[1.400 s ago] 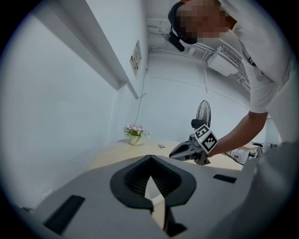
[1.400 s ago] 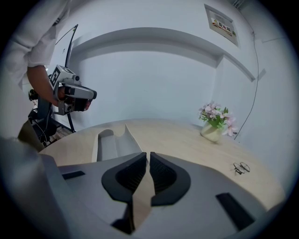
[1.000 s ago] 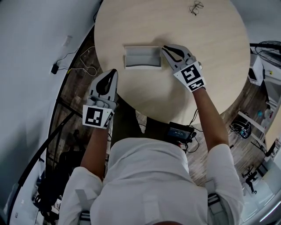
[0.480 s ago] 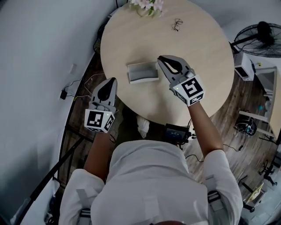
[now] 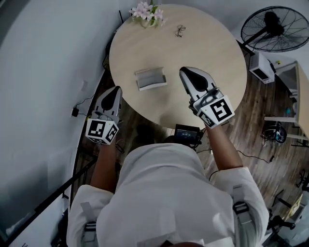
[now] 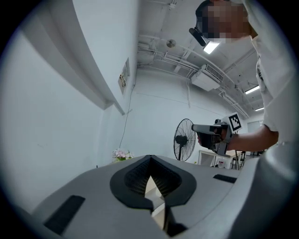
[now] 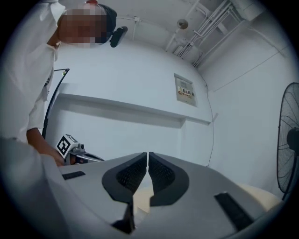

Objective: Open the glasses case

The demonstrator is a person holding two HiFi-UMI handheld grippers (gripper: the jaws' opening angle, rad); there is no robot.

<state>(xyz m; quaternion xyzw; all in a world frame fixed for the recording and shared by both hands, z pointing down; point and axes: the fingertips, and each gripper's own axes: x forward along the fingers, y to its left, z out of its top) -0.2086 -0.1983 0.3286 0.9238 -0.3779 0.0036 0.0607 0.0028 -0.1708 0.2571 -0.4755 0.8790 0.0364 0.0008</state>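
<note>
On the round wooden bench (image 5: 217,53), in the part nearer to the person, we see the glasses case (image 5: 151,78) lying open with its grey inside turned up. Neither of the tongs touches it. The right tongs (image 5: 186,72) are to the right of the case and apart from it. In the right gripper view their two jaws stand together with only a thin slit between them, and they hold nothing. The left tongs (image 5: 116,89) are to the left of the case, beyond the edge of the bench and over the wooden floor (image 5: 270,101). In the left gripper view their tips meet and nothing is between them. At the far side of the bench lie a pair of spectacles (image 5: 179,31) and, near them, some pink flowers (image 5: 145,11). A standing fan (image 5: 274,29) is on the floor to the right of the bench.
</note>
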